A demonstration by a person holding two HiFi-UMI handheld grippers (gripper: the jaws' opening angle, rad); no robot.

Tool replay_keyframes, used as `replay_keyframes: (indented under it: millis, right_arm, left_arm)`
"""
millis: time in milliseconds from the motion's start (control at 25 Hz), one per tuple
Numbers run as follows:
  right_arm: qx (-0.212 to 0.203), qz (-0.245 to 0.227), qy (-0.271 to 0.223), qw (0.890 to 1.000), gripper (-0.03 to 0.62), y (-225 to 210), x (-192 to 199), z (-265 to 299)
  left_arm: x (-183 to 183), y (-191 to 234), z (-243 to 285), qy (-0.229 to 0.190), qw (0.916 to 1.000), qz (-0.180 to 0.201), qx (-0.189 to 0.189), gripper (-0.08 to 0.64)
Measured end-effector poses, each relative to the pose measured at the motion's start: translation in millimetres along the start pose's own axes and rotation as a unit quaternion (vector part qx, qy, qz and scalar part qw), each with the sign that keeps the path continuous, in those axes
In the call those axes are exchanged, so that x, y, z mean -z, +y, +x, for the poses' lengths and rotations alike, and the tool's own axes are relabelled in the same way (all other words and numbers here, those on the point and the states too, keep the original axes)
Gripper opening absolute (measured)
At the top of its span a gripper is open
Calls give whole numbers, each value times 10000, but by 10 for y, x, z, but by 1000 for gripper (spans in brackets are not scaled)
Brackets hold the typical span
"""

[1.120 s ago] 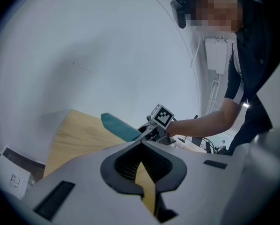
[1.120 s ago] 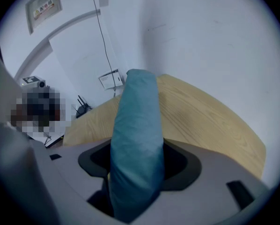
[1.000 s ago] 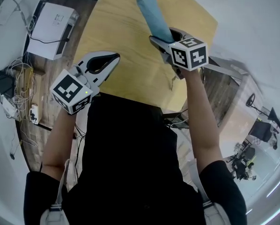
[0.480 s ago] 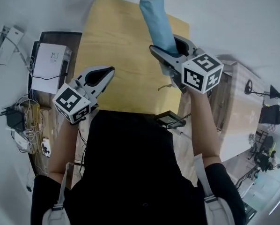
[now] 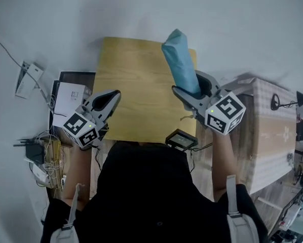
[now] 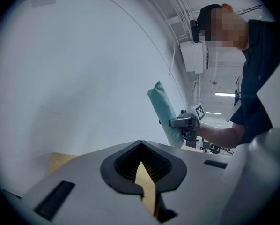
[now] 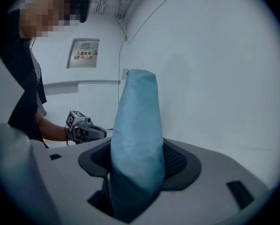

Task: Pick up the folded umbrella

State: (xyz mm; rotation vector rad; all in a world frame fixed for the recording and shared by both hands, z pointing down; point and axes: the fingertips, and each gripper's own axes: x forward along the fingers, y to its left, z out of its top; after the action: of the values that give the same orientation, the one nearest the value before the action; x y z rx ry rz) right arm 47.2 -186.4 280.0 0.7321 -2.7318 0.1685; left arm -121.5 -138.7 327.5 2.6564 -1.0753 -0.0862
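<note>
Umbrella [image 5: 181,65] is up off the table [image 5: 136,100], clamped in the right gripper [image 5: 194,87].
Head view: the right jaws are closed on the lower part of the blue sleeved umbrella, and its far end angles up over the table's far right corner. The left gripper [image 5: 112,96] is over the near left edge, jaws together, nothing in them. The table top is light wood. A white box [image 5: 70,96] and cables [image 5: 45,156] sit left of it, a wood-grain cabinet [image 5: 273,120] right. Left gripper view: the tips meet, a sliver of table shows through, and the umbrella stands upright in the air against a plain white wall [image 6: 84,78]. Right gripper view: the umbrella fills the jaw gap, pads pressed on both sides. A sign [image 7: 85,53] hangs on the far wall, left.
</note>
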Motion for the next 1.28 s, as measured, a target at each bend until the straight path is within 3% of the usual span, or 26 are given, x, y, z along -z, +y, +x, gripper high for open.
replay_keyframes:
  millis: [480, 680, 1040, 1280]
  right_arm:
    - [-43, 176, -1195, 9927, 295, 145, 136, -1025]
    - [-89, 393, -1432, 9889, 295, 141, 155, -1071]
    - [-409, 786, -1787, 9799, 295, 67, 489, -1664]
    - [-465, 1025, -1882, 9757, 295, 5, 659, -1731]
  left_arm:
    - [-241, -539, -87, -5, 9995, 137, -301, 11]
    - [-204, -557, -162, -65, 9993, -49, -360, 11]
    - [11, -1265, -38, -127, 9984, -265, -492, 11]
    - [126, -1412, -19, -71, 9975, -383, -590, 11]
